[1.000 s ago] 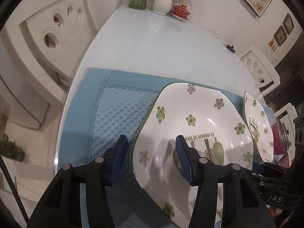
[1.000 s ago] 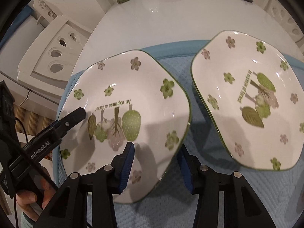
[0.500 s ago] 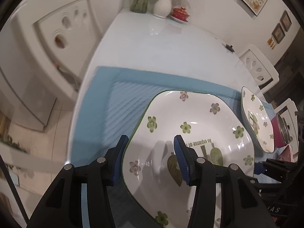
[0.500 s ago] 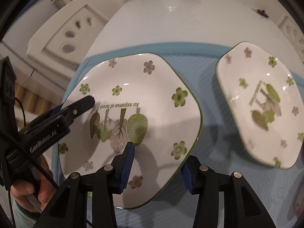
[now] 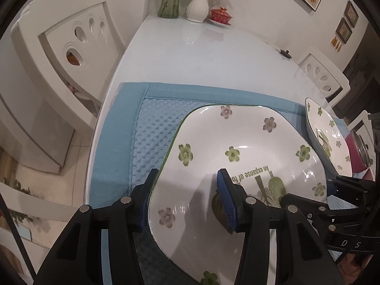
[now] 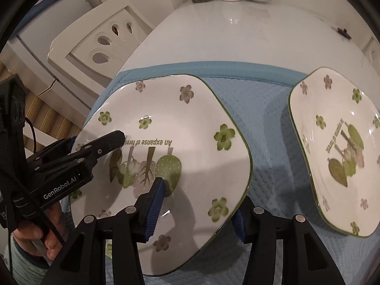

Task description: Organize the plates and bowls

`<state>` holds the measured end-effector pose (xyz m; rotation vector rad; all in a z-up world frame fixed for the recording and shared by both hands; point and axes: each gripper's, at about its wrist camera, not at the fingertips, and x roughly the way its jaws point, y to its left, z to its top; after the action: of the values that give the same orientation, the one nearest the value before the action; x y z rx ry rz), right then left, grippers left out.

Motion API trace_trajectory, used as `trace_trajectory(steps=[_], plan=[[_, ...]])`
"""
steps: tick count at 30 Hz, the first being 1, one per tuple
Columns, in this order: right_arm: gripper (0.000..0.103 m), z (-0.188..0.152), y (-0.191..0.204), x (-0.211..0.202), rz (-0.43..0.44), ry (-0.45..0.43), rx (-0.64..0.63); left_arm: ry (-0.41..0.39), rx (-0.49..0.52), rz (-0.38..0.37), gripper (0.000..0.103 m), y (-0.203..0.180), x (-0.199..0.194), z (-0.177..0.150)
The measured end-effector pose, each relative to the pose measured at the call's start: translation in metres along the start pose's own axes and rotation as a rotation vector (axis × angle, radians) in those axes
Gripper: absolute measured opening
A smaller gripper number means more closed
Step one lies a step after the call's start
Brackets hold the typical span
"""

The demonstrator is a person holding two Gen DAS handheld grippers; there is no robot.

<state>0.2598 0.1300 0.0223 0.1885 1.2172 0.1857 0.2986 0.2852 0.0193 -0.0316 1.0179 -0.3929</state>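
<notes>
blue mat [image 5: 133,128] on white table [image 5: 190,57] — vases [image 5: 198,7], chair [image 5: 68,45] beyond.

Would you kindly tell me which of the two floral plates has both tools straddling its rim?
The plate printed "An expanse of forest", on the mat's left side in the right wrist view; the other floral plate lies apart to its right, untouched.

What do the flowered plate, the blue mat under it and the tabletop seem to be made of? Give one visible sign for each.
Flowered plate: likely glazed ceramic; glossy white surface with sharp highlights and printed flowers.
Blue mat: looks like woven fabric; matte waffle texture with a stitched, smoother border.
Tabletop: a hard, polished white surface, perhaps glass or lacquer; it mirrors the lights and vases.
</notes>
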Motion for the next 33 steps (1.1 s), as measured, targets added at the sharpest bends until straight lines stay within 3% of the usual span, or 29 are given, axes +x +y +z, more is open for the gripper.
trace_trajectory(steps=[5, 17, 23, 25, 33], plan=[[0.044, -0.006, -0.001, -0.013, 0.011, -0.021, -0.058, -0.023, -0.012, -0.022, 0.045, -0.001, -0.014, -0.007], [0.042, -0.02, 0.01, -0.034, 0.007, -0.047, -0.134, -0.052, 0.016, -0.012, 0.045, -0.014, -0.039, -0.019], [0.041, -0.033, 0.022, -0.027, 0.008, -0.006, -0.175, -0.007, -0.04, 0.041, 0.042, 0.005, -0.022, -0.021], [0.041, -0.041, 0.03, -0.026, 0.044, 0.033, -0.207, -0.004, -0.069, 0.033, 0.04, 0.016, -0.019, -0.021], [0.042, -0.026, -0.018, -0.013, 0.112, 0.065, -0.009, -0.008, -0.028, 0.04, 0.04, 0.012, -0.018, -0.021]])
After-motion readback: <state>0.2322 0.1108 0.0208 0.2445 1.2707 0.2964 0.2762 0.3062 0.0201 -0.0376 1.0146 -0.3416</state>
